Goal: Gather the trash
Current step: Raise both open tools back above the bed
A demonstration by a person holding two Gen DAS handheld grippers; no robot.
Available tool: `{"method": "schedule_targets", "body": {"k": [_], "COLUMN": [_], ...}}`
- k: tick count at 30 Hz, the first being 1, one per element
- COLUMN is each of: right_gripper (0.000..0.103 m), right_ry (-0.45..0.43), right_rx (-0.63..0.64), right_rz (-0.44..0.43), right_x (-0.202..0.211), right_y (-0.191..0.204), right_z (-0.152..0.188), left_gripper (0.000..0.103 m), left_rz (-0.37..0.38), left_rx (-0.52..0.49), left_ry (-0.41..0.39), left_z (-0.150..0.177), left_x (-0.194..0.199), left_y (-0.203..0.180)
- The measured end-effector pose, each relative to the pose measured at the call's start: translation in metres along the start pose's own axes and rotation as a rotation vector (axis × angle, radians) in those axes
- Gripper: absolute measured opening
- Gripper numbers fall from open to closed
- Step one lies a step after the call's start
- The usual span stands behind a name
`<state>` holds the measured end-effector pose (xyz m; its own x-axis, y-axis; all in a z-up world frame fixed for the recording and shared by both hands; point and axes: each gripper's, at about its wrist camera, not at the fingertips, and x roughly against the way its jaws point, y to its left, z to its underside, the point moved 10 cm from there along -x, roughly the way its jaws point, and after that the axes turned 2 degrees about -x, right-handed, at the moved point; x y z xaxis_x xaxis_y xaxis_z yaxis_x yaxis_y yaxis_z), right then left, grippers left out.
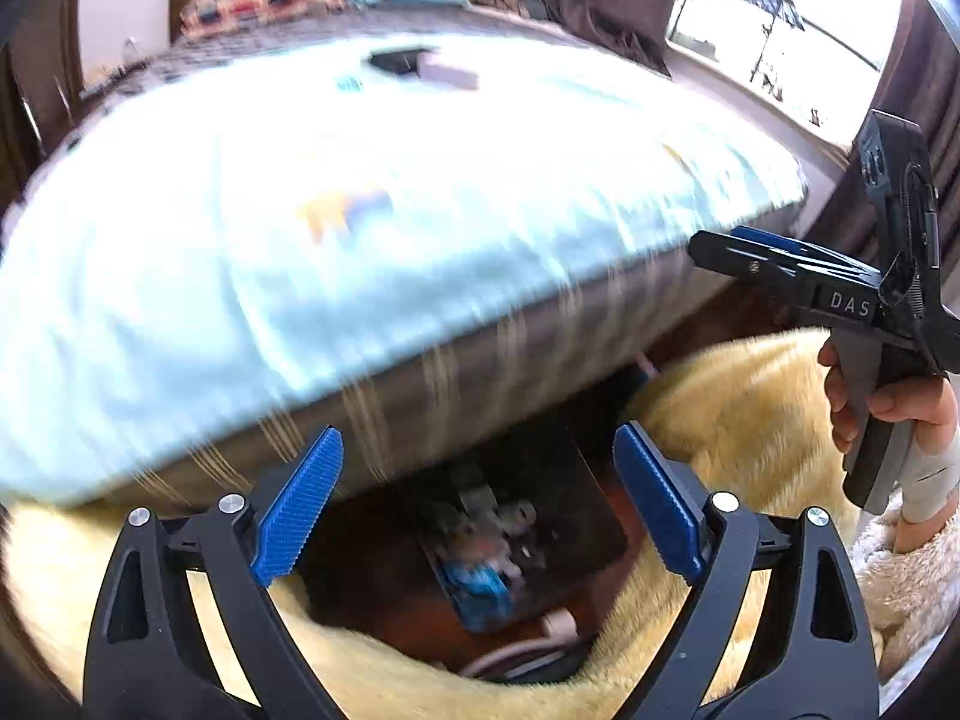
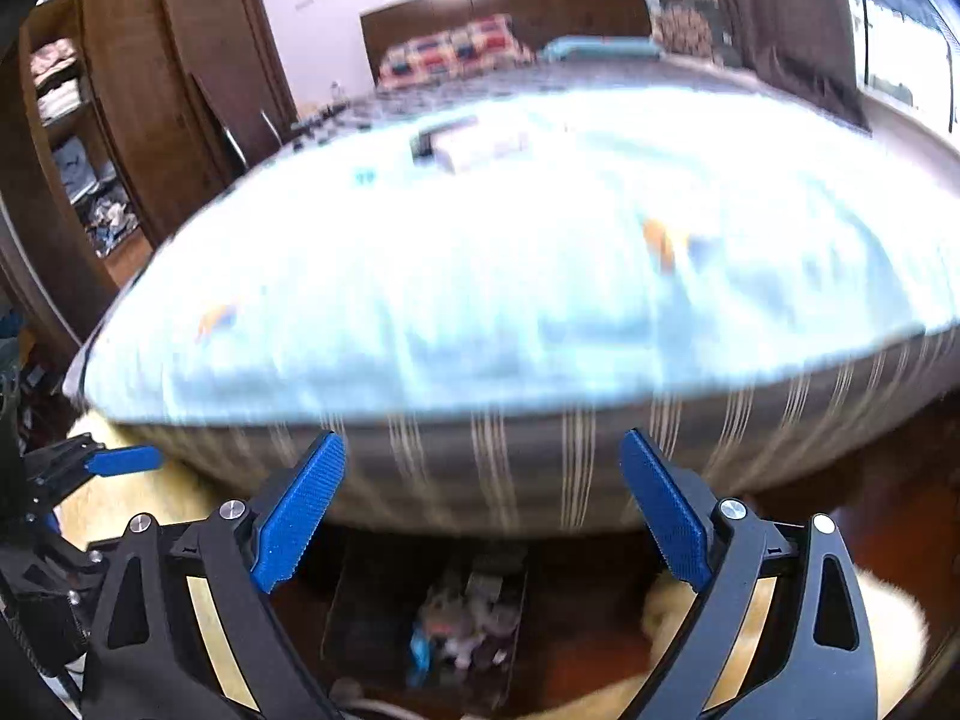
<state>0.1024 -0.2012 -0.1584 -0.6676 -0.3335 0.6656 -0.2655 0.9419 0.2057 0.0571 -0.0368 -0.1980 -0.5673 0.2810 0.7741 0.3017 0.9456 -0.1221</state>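
Note:
A dark open box (image 1: 576, 516) on the floor at the foot of the bed holds crumpled wrappers and trash (image 1: 480, 552); it also shows in the right wrist view (image 2: 360, 618) with its trash (image 2: 462, 624). My left gripper (image 1: 477, 504) is open and empty, above the box. My right gripper (image 2: 480, 510) is open and empty, also over the box; it shows from the side in the left wrist view (image 1: 738, 252). On the light blue bedspread (image 1: 300, 276) lie a small orange-and-blue scrap (image 1: 345, 213), a pale box (image 1: 447, 75) and a small teal scrap (image 1: 348, 84). All is motion-blurred.
A yellow furry rug (image 1: 738, 408) surrounds the box. White cable and plug (image 1: 540, 636) lie near it. A wooden wardrobe (image 2: 162, 90) with clothes stands left of the bed. Pillows (image 2: 456, 54) are at the headboard. A window (image 1: 780, 18) is at the right.

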Motion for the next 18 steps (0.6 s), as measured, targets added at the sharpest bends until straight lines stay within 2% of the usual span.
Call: {"method": "schedule_targets", "body": {"k": [4,8,12,16,18], "right_gripper": [0.097,0.097,0.097,0.097,0.097], "right_ry": [-0.078,-0.093,-0.069,-0.037,-0.016], "right_rx": [0.013,0.002,0.044,0.061,0.067], "right_rz": [0.005,-0.024,0.003,0.02,0.026], "right_x": [-0.003,-0.023,-0.051,-0.084,-0.098], "right_y": [-0.003,-0.002,0.002,0.006,0.008], "right_z": [-0.051,-0.092,-0.113,-0.125,-0.128], "left_gripper": [0.087,0.087,0.087,0.086,0.082], "left_rz": [-0.023,-0.066,-0.094,-0.135,-0.144], "left_rx": [0.014,0.026,0.06,0.049,0.052], "left_ry": [-0.049,-0.082,-0.092,-0.106,-0.099], "left_z": [-0.039,-0.082,-0.115,-0.143,-0.157], "left_x": [0.008,0.001,-0.015,-0.029,-0.041], "left_y": [0.016,0.036,0.06,0.08,0.089]}}
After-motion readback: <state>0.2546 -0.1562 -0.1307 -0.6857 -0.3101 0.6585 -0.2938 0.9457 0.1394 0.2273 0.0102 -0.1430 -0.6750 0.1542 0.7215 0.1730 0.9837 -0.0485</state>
